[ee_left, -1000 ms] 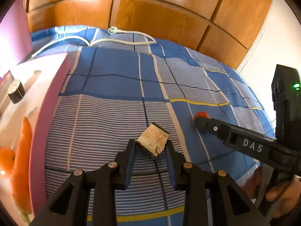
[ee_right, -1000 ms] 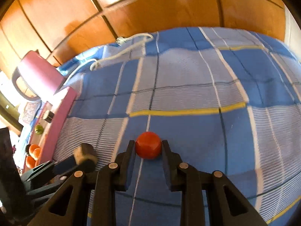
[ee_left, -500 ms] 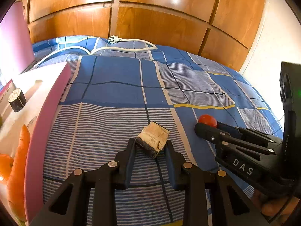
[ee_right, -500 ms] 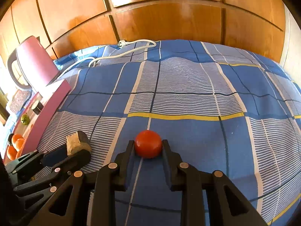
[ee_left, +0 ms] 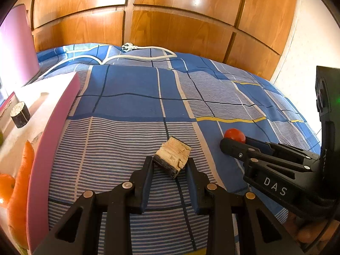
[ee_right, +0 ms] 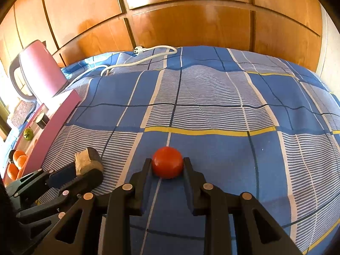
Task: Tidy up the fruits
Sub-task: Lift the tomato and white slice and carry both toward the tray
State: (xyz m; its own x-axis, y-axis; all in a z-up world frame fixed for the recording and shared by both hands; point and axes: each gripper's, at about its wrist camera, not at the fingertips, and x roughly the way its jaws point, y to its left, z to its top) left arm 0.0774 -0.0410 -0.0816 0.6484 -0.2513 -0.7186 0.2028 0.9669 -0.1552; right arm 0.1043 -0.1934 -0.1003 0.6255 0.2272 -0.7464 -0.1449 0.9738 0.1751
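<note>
A red tomato (ee_right: pixel 167 162) is pinched between the fingers of the right gripper (ee_right: pixel 167 165) above the blue checked bedspread (ee_right: pixel 212 110) — round, glossy, and touched on both sides. A rough wood chunk (ee_left: pixel 172 156) with dark bark is clamped, tilted, in the left gripper (ee_left: pixel 170 165). At the left, a pink tray (ee_left: pixel 53 131) is seen holding a carrot (ee_left: pixel 21 182), oranges (ee_right: pixel 18 161) and a small dark cylinder (ee_left: pixel 20 114) — well apart from the tomato.
</note>
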